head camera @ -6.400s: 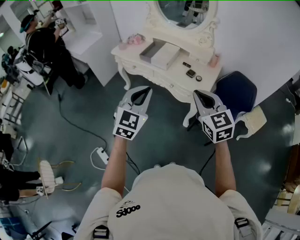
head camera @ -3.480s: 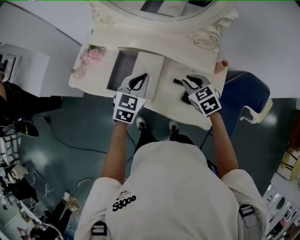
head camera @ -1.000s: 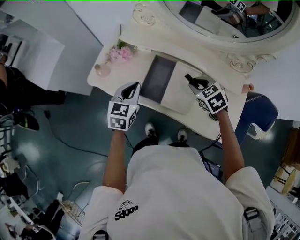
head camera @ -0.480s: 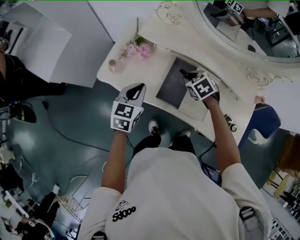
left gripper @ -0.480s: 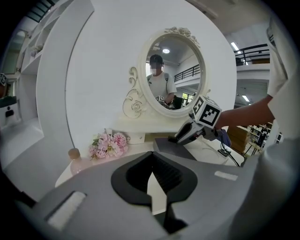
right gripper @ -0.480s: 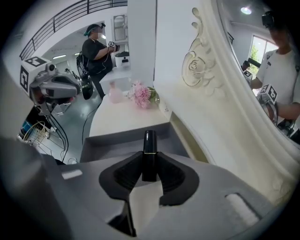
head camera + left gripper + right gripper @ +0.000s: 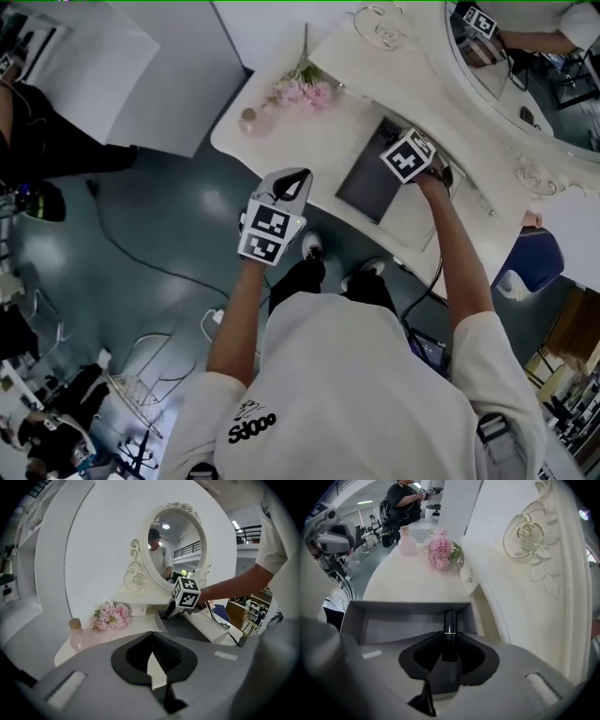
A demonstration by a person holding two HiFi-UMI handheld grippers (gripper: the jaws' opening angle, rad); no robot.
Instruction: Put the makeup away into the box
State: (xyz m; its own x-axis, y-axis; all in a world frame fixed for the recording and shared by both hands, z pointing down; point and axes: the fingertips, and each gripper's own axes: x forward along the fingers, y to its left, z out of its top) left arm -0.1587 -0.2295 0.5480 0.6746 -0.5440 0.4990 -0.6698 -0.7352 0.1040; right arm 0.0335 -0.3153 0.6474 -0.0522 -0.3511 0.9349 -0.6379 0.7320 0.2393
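Presently, my right gripper (image 7: 449, 644) is clamped on a black lipstick (image 7: 450, 622), held over the open grey box (image 7: 408, 603) on the white dressing table (image 7: 309, 141). My left gripper (image 7: 151, 637) is closed with nothing in it, near the table's front edge.

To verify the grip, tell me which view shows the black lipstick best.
The right gripper view: the lipstick stands clamped in the right hand-held gripper above the grey box. The head view hides it under the marker cube; the left gripper view cannot resolve it.
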